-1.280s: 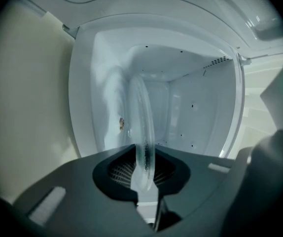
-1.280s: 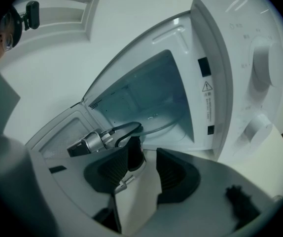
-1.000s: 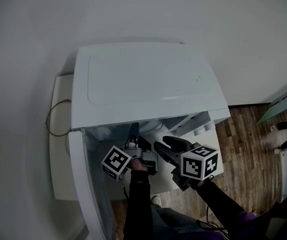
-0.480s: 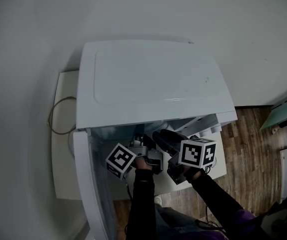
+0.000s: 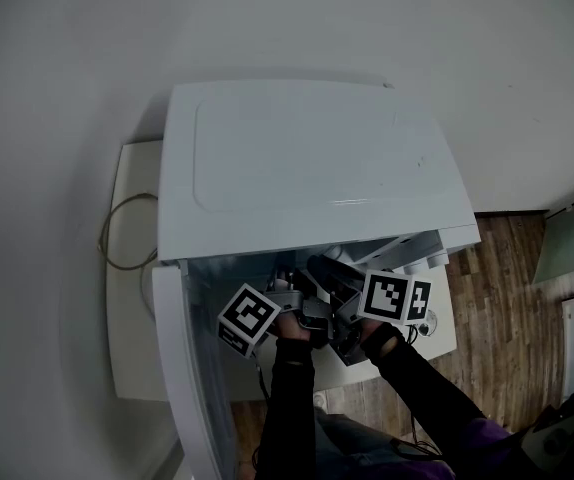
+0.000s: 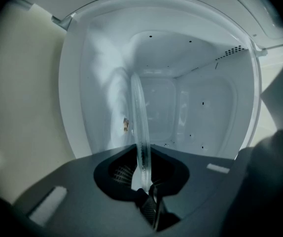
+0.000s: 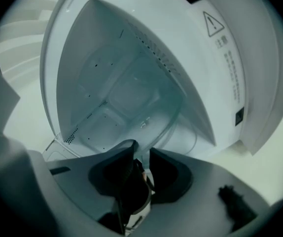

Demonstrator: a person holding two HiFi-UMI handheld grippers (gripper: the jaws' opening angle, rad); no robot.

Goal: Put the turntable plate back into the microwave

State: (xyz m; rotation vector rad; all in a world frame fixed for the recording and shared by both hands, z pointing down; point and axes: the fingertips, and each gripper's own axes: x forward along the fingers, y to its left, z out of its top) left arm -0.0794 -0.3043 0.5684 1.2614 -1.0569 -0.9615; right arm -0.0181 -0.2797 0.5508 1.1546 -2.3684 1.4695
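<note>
The glass turntable plate point(image 6: 137, 117) stands on edge in the mouth of the white microwave point(image 5: 307, 158). My left gripper point(image 6: 144, 177) is shut on its near rim and points level into the cavity point(image 6: 181, 102). In the right gripper view the plate point(image 7: 181, 132) curves away into the cavity. My right gripper point(image 7: 142, 157) sits tilted at the plate's rim. Its jaws have just been closing, the rim lies between them, and a narrow gap still shows. In the head view both grippers, left point(image 5: 285, 283) and right point(image 5: 319, 270), crowd the opening side by side.
The microwave door point(image 5: 182, 368) hangs open at the left, close beside my left arm. The microwave stands on a white table point(image 5: 127, 298) with a looped cable point(image 5: 117, 238) behind it. Wooden floor point(image 5: 507, 298) lies to the right. A warning label point(image 7: 215, 23) marks the frame.
My right gripper has moved left and in toward the opening, rolled over, and its jaws have narrowed around the plate's rim. The left gripper has kept its hold and its place.
</note>
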